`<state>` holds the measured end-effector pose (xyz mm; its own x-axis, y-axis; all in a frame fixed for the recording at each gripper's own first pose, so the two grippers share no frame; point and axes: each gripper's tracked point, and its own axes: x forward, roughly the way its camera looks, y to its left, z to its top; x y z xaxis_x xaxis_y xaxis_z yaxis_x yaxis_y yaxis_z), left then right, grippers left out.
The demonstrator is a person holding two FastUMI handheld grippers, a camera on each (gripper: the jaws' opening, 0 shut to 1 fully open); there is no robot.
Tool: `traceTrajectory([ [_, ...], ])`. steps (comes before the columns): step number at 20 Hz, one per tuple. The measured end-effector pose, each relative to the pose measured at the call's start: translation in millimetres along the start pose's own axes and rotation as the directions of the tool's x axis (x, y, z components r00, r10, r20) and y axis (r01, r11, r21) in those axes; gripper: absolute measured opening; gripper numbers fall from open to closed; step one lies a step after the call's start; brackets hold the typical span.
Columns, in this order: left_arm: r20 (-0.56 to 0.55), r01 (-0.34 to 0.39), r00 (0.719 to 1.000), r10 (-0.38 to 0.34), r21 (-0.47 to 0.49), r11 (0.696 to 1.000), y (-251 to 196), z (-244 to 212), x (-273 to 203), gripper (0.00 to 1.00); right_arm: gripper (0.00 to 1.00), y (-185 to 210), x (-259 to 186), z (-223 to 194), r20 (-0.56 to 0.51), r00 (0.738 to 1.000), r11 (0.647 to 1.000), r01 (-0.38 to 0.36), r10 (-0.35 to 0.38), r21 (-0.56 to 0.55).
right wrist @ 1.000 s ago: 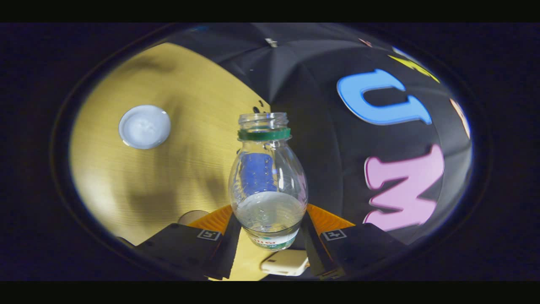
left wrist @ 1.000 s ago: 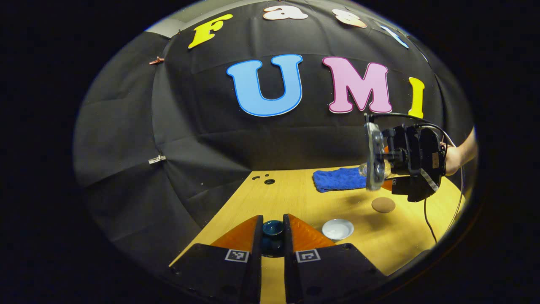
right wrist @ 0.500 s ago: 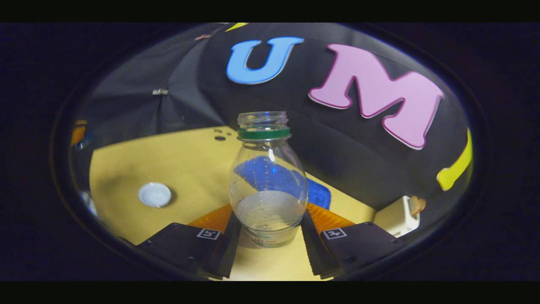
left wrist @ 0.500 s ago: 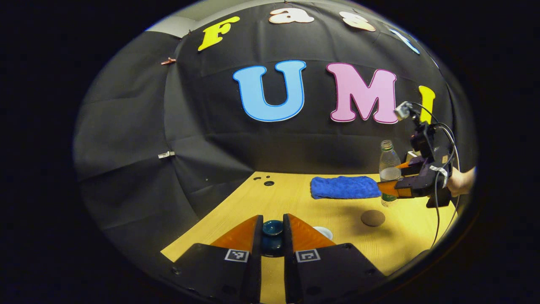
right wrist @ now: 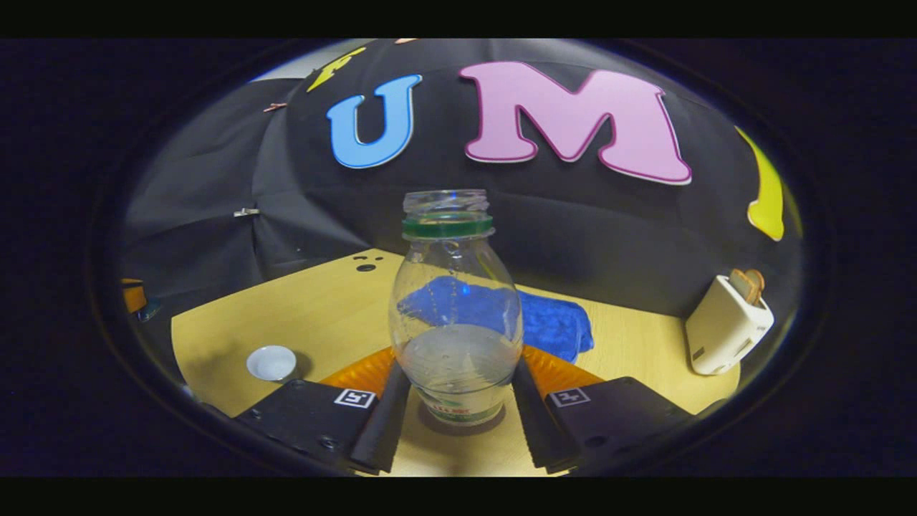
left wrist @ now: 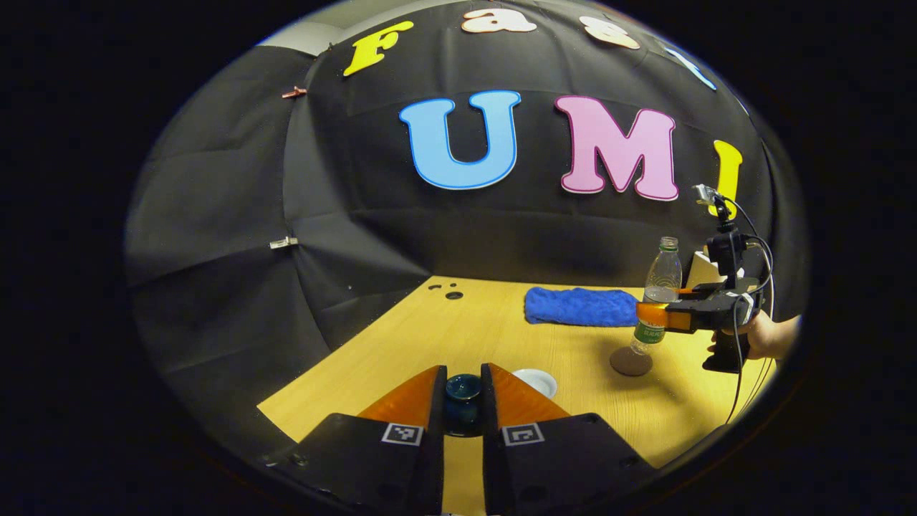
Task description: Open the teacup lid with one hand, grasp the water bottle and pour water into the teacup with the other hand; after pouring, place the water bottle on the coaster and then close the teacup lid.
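Setting water bottle point(right wrist: 454, 315) upright on coaster point(left wrist: 631, 361), right of frame; right gripper point(right wrist: 454, 390) clamps it, release once flat (base centred); left gripper point(left wrist: 463, 401) pinches lid point(left wrist: 463, 388) above teacup point(left wrist: 535, 383).

Wood table point(left wrist: 501, 337), light grain, w/ a few dark holes point(left wrist: 453, 294) at far left corner. On it: blue cloth point(left wrist: 577, 307) far, lying flat near the wall; round brown coaster point(left wrist: 630, 361) right of centre, w/ bottle point(left wrist: 655, 294) base just at it — touching or not, can't tell. White cup point(left wrist: 534, 382) near centre. White boxy device point(right wrist: 727, 326) far right, tilted.
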<state>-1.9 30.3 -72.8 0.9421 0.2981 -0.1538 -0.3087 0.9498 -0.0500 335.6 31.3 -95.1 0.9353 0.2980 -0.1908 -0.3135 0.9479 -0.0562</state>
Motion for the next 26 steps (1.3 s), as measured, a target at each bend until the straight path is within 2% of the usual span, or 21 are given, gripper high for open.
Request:
traceTrajectory([
  [4,-0.028,0.023,0.999,-0.023,-0.008,1.000,-7,-17,6,0.26,0.75,-4,8,-8,0.026,1.000,0.998,0.014,-0.015,0.066],
  [8,-0.020,0.029,0.999,-0.029,-0.019,0.999,-10,-16,14,0.26,0.76,-3,14,-17,0.016,1.000,0.999,0.022,-0.023,0.042],
  [9,-0.016,0.030,0.999,-0.030,-0.025,0.999,-10,-15,15,0.26,0.72,-3,14,-20,0.009,1.000,0.999,0.026,-0.027,0.034],
  [10,-0.014,0.030,0.999,-0.031,-0.029,0.999,-10,-13,16,0.26,0.78,-1,15,-23,0.002,1.000,0.999,0.024,-0.024,0.036],
  [13,-0.009,0.033,0.999,-0.034,-0.037,0.999,-10,-14,23,0.26,0.80,1,14,-29,0.006,1.000,0.998,0.024,-0.024,0.050],
  [14,-0.012,0.034,0.999,-0.035,-0.041,0.999,-11,-15,25,0.26,0.77,-1,14,-32,0.001,0.999,0.999,0.032,-0.032,0.042],
  [15,-0.014,0.034,0.999,-0.035,-0.047,0.998,-11,-16,26,0.26,0.80,-3,13,-35,-0.008,0.999,0.998,0.036,-0.036,0.042],
  [18,-0.014,0.037,0.999,-0.038,-0.057,0.998,-11,-16,28,0.26,0.80,-5,14,-40,-0.030,0.999,0.998,0.041,-0.039,0.052],
  [20,-0.011,0.040,0.999,-0.041,-0.053,0.998,-11,-15,30,0.26,0.88,-7,14,-41,-0.031,0.998,0.998,0.049,-0.048,0.044],
  [21,-0.010,0.039,0.999,-0.040,-0.052,0.998,-11,-16,31,0.26,0.98,-8,14,-42,-0.039,0.998,0.998,0.050,-0.048,0.041],
  [24,-0.008,0.043,0.999,-0.044,-0.054,0.998,-12,-15,39,0.26,0.99,-12,6,-49,-0.046,0.996,0.997,0.076,-0.074,0.033],
  [25,-0.004,0.046,0.999,-0.046,-0.053,0.998,-13,-15,43,0.26,0.95,-14,1,-54,-0.051,0.995,0.996,0.083,-0.081,0.032],
  [26,0.001,0.052,0.999,-0.052,-0.051,0.997,-16,-13,46,0.26,0.99,-16,-5,-60,-0.060,0.994,0.995,0.092,-0.090,0.034],
])
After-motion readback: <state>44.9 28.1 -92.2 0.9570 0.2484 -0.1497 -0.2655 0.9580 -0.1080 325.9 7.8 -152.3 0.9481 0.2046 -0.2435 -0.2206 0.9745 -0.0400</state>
